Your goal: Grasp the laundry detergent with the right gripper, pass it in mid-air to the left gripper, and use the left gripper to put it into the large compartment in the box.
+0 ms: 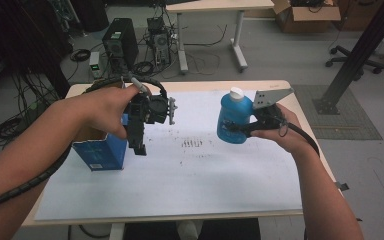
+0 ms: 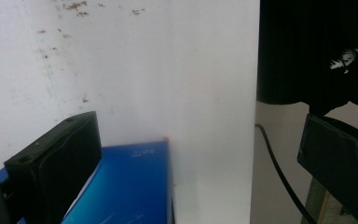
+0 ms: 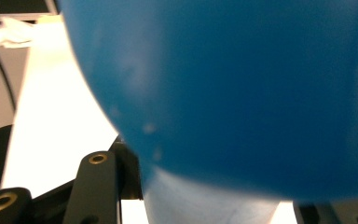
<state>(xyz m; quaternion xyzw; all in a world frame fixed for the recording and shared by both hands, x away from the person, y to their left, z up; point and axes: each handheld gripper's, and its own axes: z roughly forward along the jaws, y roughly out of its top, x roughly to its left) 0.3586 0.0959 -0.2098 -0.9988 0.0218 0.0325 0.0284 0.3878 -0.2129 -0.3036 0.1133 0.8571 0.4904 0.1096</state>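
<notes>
Nearest me, my two forearms come in from the bottom of the high view over the white sheet (image 1: 180,185) that covers the bench (image 1: 290,100). On my left side, the left gripper (image 1: 139,142) hangs with its jaws pointing down, just above the open blue box (image 1: 102,152) that stands on the sheet near its left edge. In the left gripper view I see those jaws standing wide apart with nothing between them; a corner of the blue box (image 2: 126,186) lies below and between them, and the white sheet (image 2: 168,70) runs up beyond it.

Farther out on my right, the right gripper (image 1: 240,127) is clamped on the blue bottle (image 1: 234,117), gripping it low on its body. I have the bottle upright and lifted clear of the sheet, its white cap (image 1: 236,93) on top. In the right gripper view the blue bottle (image 3: 242,93) sits pressed right up against the camera, blurred, between the jaws.

Beyond the bench, I see a computer tower (image 1: 120,45) on the floor amid cables.
</notes>
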